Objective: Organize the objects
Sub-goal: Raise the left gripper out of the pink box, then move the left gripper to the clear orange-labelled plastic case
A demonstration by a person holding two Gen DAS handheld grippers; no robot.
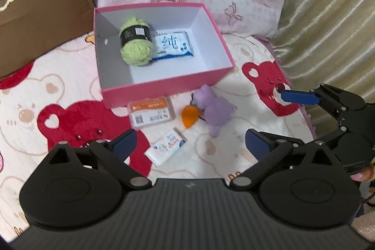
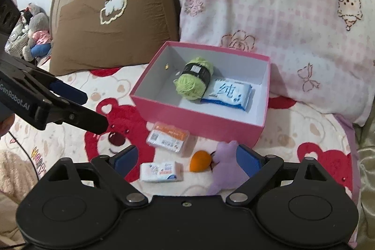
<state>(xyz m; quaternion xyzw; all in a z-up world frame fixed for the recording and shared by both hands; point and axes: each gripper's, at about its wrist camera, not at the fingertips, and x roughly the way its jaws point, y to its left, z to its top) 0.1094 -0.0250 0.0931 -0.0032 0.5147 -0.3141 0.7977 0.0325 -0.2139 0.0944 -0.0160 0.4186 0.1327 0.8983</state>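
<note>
A pink box (image 1: 178, 83) (image 2: 196, 118) sits on the bed and holds a green yarn ball (image 1: 136, 43) (image 2: 194, 81) and a blue wipes pack (image 1: 173, 45) (image 2: 228, 94). In front of it lie an orange-labelled clear case (image 1: 151, 114) (image 2: 167, 137), a small white tissue pack (image 1: 165, 149) (image 2: 161, 171) and a purple plush with an orange carrot (image 1: 214, 108) (image 2: 225, 161). My left gripper (image 1: 189, 144) is open and empty above the tissue pack. My right gripper (image 2: 185, 157) is open and empty, close over the plush and tissue pack.
A brown pillow (image 2: 112, 34) and a pink floral pillow (image 2: 269, 20) stand behind the box. The bed cover (image 1: 70, 114) has red bear prints. A gold curtain (image 1: 328, 15) hangs at the right. Stuffed toys (image 2: 35, 34) sit at the far left.
</note>
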